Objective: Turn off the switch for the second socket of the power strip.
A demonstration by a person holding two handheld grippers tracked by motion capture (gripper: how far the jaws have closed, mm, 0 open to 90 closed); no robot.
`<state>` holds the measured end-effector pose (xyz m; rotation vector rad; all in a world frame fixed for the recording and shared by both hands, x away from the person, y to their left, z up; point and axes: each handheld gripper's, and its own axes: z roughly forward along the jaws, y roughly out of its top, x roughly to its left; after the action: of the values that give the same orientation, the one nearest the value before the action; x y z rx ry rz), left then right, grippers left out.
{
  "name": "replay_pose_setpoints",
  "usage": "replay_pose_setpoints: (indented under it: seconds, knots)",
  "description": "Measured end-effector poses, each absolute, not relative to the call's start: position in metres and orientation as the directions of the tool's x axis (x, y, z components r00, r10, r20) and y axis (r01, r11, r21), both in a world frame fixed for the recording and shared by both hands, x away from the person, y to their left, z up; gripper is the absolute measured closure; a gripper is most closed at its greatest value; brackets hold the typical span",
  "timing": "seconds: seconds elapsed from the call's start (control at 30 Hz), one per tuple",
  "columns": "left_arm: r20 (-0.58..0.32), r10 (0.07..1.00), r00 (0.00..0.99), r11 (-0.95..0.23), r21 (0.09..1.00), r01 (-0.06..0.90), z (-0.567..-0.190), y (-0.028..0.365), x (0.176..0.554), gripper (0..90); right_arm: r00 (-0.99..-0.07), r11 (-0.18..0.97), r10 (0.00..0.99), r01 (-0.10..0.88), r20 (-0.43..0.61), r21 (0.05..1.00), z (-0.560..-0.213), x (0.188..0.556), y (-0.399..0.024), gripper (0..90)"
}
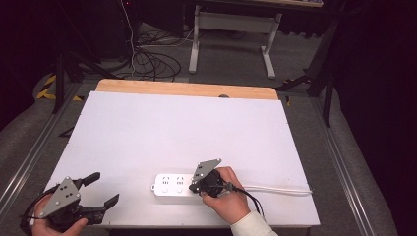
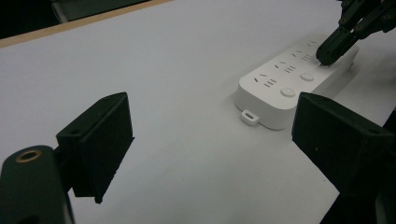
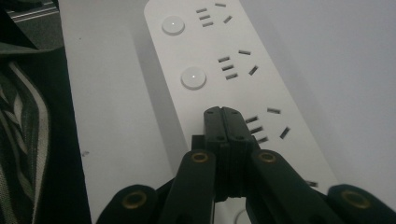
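Note:
A white power strip (image 1: 169,184) lies near the table's front edge, with round buttons and socket slots on top. In the right gripper view the strip (image 3: 215,56) runs away from the camera. My right gripper (image 3: 223,112) is shut, and its joined tips press down on the strip where a third button would sit. The left gripper view shows that same gripper (image 2: 327,53) touching the strip (image 2: 280,88) from above. My left gripper (image 1: 101,189) is open at the front left corner, with nothing between its jaws. It points toward the strip.
The strip's white cable (image 1: 275,188) runs right along the front edge. A white sheet (image 1: 182,128) covers the table, with a wooden strip (image 1: 187,88) at the far edge. Beyond the table there are loose cables (image 1: 152,61) and a white desk frame (image 1: 236,29) on the floor.

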<state>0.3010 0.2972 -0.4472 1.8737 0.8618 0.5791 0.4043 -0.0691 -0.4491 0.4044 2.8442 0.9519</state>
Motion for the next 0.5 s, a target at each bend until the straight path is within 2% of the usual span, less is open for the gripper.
replay_pose_setpoints:
  seconds: [0.5]
  knots:
    - [0.027,0.771,0.637,-0.292,0.903,0.315,-0.4474,0.2968,0.3011,13.2,-0.959,0.777,0.277,0.19,-0.055,0.6,-0.45,0.4042,-0.0675,90.0]
